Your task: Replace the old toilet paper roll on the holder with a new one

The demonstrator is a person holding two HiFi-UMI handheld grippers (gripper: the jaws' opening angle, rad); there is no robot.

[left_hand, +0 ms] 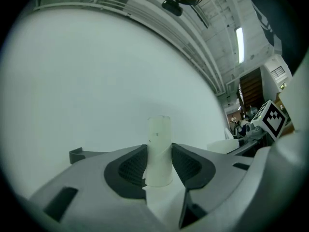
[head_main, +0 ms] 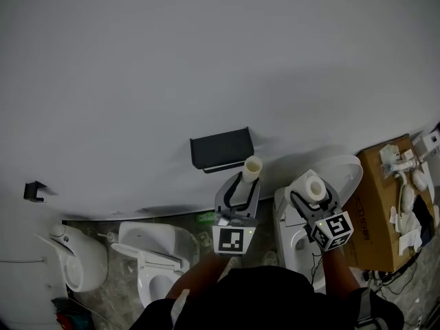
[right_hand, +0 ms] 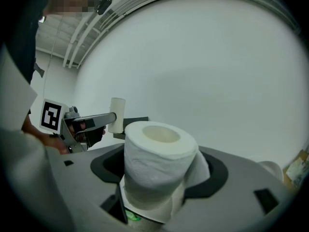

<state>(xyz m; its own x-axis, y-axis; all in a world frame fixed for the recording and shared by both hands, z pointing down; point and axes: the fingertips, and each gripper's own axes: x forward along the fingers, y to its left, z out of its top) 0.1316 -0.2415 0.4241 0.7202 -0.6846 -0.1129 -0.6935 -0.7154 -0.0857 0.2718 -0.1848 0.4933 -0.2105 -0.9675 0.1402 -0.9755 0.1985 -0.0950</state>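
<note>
Fingers: left gripper (left_hand: 159, 161) pinches the empty tube (left_hand: 158, 134) upright, pads set narrow; right gripper (right_hand: 159, 178) clasps the new roll (right_hand: 154, 158), jaws spread wide around it.
Holder: black holder (head_main: 221, 148) on the wall, near the tube.
Room: plain white wall (head_main: 206, 60), mottled floor (head_main: 113, 298).
Counts: two grippers, one tube, one roll, one holder, three toilets (head_main: 155, 249), one cardboard box (head_main: 381, 212).

Cardboard tube (head_main: 253, 165) lower end hidden behind left claw (head_main: 242, 181).

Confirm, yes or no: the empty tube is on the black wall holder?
No, the empty tube is clamped upright in the left tool, beside the black wall holder.
</note>
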